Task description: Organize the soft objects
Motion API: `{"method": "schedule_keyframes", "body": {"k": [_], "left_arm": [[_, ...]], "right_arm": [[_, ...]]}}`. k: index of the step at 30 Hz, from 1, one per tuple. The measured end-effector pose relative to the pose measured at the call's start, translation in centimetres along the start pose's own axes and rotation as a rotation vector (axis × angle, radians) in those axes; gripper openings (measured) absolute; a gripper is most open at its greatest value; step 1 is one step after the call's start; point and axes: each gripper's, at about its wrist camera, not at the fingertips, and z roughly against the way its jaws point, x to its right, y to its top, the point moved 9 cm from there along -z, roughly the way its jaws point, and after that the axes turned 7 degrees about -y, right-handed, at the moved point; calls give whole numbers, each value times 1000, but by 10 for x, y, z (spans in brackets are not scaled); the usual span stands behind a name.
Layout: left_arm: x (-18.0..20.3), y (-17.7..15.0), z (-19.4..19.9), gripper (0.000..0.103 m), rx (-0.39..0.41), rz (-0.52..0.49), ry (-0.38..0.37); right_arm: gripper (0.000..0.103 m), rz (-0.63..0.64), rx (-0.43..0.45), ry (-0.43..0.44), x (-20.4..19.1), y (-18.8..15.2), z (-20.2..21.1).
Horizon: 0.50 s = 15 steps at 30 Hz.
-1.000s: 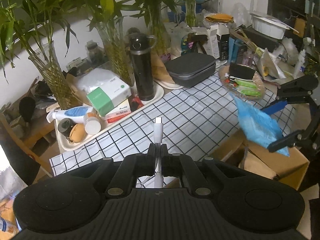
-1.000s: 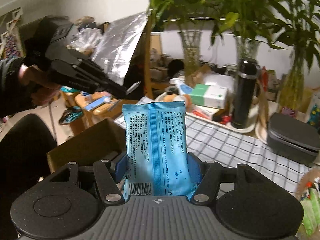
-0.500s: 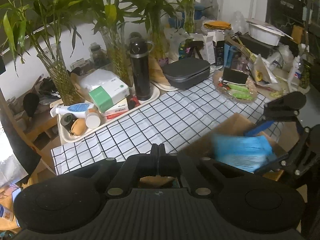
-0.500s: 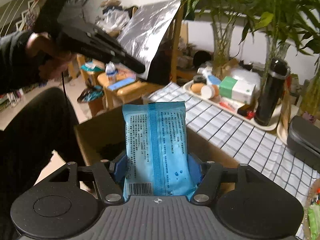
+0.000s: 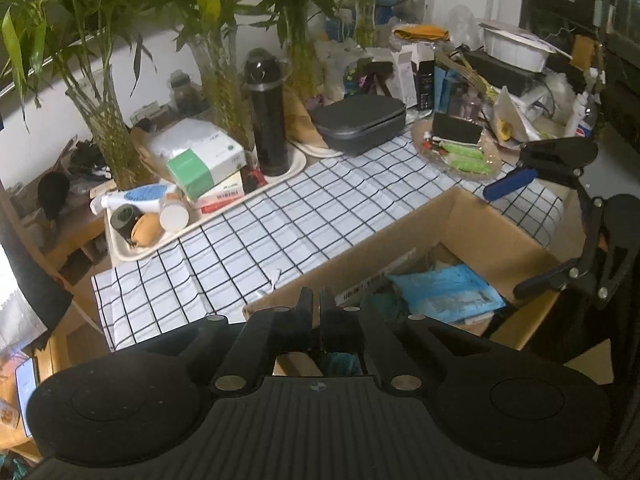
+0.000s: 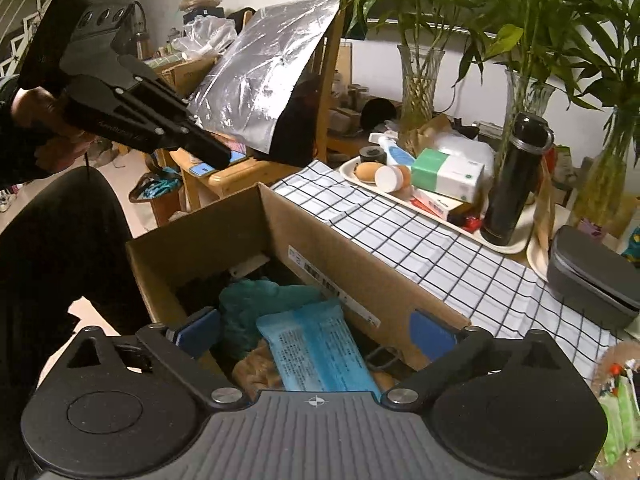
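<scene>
Blue pack (image 6: 320, 354): lying loose in your cardboard box (image 6: 320, 240), beside the worktop (image 5: 280, 220).
Right claw (image 6: 316, 330): jaws opening wide, pack released.
Left claw (image 5: 315, 306): pinched closed, empty.
Risk: withdraw carelessly and you may snag the box wall.

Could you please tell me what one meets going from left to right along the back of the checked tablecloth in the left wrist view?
White tray of small items → green and white box → black flask → grey zip case → dish of green packets.
</scene>
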Motion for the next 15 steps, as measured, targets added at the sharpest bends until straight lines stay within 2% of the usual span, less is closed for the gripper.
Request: {"method": "schedule_keyframes", "body": {"k": [3,8,10,15], "left_arm": [[-1,-3,-2,14,-4,1,-3],[-6,2,-4,42,22,-12,-21],[-11,7,-6,57,40,-10,-28],[-33,18,-25,58,38,27,-73]], "right_arm": [[103,-6,-3,-10,2,0,-1],[103,-15,-7,-50,8,0,-4],[103,-27,-6,-78,14,1,-6],[103,-71,-5,-114,29,4,-12]]}}
